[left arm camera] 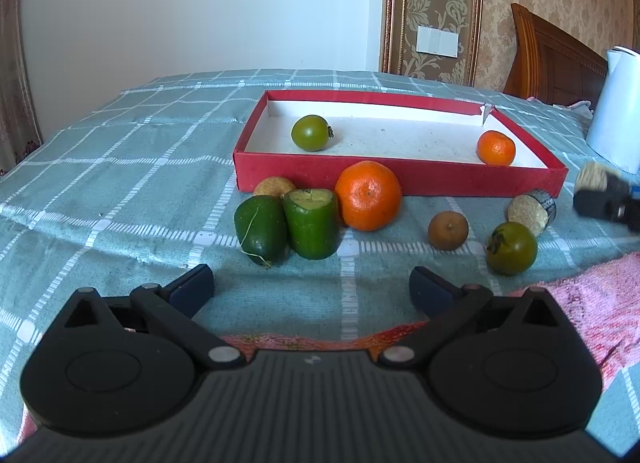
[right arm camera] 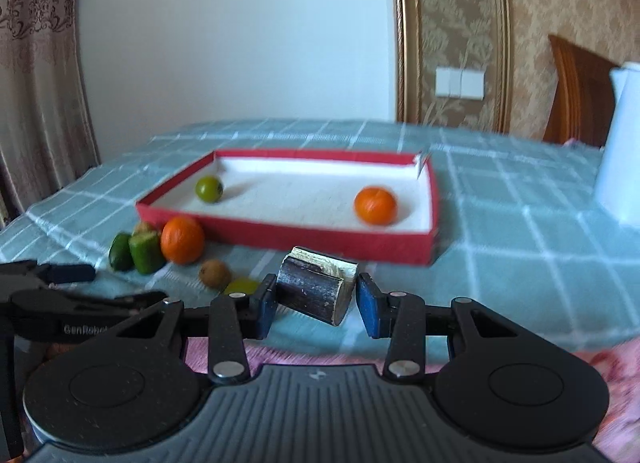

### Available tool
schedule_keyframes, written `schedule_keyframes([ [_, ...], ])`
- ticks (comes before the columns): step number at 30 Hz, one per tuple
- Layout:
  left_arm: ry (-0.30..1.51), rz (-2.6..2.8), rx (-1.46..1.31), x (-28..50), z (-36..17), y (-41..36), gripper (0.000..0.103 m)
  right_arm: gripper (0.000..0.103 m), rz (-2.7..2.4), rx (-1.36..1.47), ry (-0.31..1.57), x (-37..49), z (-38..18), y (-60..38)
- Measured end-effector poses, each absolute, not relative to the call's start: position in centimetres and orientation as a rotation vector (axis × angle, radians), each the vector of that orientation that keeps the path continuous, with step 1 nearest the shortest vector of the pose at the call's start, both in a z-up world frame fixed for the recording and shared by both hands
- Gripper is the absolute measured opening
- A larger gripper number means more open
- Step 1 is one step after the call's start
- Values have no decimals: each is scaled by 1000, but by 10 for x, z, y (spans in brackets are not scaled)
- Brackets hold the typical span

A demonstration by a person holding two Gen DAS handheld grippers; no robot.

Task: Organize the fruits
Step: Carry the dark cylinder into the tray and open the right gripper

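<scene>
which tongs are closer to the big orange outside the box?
Left. The left tongs stand open just in front of the big orange; the right tongs are off to its right, gripping a dark cut stalk piece.

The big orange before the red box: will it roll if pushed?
Probably yes: the big orange is round, on flat cloth. The red box wall behind it would likely stop it. Its dimpled peel looks grippy rather than slippery.

Left gripper [left arm camera: 312, 283]: black linkage arms, silver round pivot pins, dark blue pads, ribbed grey body.
Right gripper [right arm camera: 316, 305]: same build, blue pads [right arm camera: 368, 313], small white logo on body.
</scene>
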State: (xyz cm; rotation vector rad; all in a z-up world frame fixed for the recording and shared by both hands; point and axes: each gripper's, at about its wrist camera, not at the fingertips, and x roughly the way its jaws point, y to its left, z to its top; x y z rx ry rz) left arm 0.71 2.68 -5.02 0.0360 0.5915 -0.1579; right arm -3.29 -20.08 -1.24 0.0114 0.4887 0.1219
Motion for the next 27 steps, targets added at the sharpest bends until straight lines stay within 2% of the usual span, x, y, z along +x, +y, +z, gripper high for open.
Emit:
schedule_keyframes([
  [18, 587, -164, 23, 5, -49, 28, 103, 41, 135, -111, 496, 68, -3, -180],
  [27, 587, -166, 22, 5, -49, 28, 103, 41, 155, -139, 623, 135, -20, -163],
])
